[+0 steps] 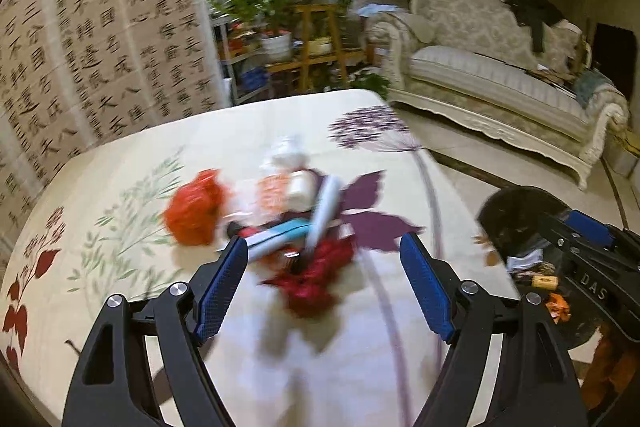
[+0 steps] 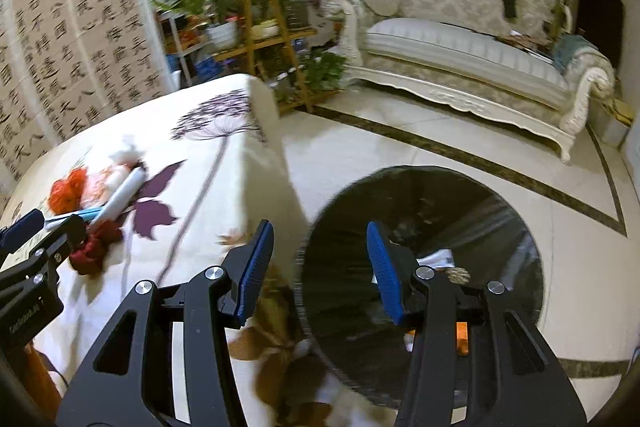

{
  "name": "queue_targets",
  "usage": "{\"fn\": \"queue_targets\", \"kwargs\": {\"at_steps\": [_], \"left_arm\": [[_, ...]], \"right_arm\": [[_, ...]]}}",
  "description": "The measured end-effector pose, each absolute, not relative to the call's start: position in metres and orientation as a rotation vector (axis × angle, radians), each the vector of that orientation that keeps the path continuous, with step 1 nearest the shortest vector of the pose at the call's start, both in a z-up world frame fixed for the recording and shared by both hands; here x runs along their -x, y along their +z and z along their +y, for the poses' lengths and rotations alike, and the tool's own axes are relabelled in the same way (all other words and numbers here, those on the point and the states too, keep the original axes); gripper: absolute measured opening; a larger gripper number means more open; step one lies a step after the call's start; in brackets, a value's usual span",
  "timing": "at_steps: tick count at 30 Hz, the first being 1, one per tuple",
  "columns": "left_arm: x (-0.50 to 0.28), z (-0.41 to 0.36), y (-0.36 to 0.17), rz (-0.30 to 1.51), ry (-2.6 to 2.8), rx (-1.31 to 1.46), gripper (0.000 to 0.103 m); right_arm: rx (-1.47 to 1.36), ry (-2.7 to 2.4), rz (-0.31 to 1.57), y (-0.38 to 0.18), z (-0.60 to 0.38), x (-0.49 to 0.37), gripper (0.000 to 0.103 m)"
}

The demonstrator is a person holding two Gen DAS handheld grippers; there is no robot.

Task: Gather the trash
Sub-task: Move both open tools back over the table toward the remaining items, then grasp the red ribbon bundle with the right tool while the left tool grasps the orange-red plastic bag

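A heap of trash lies on the flower-print tablecloth [image 1: 120, 307]: a crumpled orange bag [image 1: 192, 211], a white bottle [image 1: 288, 163], a white tube [image 1: 328, 207], a blue-and-white tube [image 1: 276, 235] and a dark red wrapper [image 1: 316, 283]. My left gripper [image 1: 326, 247] stands open just over the heap's near side, the red wrapper between its pads but not pressed. My right gripper [image 2: 320, 231] is open and empty, above the table's edge and the rim of a black-lined bin [image 2: 440, 211]. The heap [image 2: 112, 199] lies to its left.
The bin stands on the tiled floor [image 2: 400, 131] beside the table and holds paper scraps [image 2: 440, 259] and a cork [image 1: 544, 281]. A white sofa [image 1: 500, 67], a plant stand [image 1: 316, 47] and a calligraphy screen [image 1: 92, 47] are behind the table.
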State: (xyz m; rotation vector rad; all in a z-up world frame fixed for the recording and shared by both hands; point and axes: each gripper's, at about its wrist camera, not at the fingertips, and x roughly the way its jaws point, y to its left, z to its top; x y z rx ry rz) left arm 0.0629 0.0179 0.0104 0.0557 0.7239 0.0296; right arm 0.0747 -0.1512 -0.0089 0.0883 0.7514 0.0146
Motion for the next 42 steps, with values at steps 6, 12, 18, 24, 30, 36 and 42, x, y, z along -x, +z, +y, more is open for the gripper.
{"fn": "queue_targets", "kwargs": {"at_steps": [6,12,18,24,30,36,42], "left_arm": [[-0.058,0.050,0.002,0.750,0.082,-0.028,0.076],[-0.047,0.072,-0.006,0.771,0.123,-0.009,0.076],[-0.041,0.098,-0.012,0.781,0.179,0.011,0.076],[-0.036,0.126,-0.015,0.784,0.231,0.042,0.076],[-0.034,0.145,-0.018,0.785,0.253,0.071,0.076],[-0.033,0.153,-0.018,0.782,0.246,0.092,0.076],[-0.036,0.154,-0.019,0.783,0.235,0.100,0.076]], "right_arm": [[-0.053,0.083,0.767,-0.010,-0.115,-0.078,0.047],[-0.020,0.156,0.781,-0.012,-0.080,-0.077,0.047],[0.016,0.242,0.787,-0.010,-0.039,-0.075,0.047],[0.046,0.312,0.800,-0.011,0.001,-0.075,0.047],[0.062,0.324,0.811,-0.014,0.025,-0.080,0.050],[0.088,0.289,0.828,-0.017,0.019,-0.080,0.051],[0.083,0.219,0.842,-0.016,-0.003,-0.080,0.051]]}}
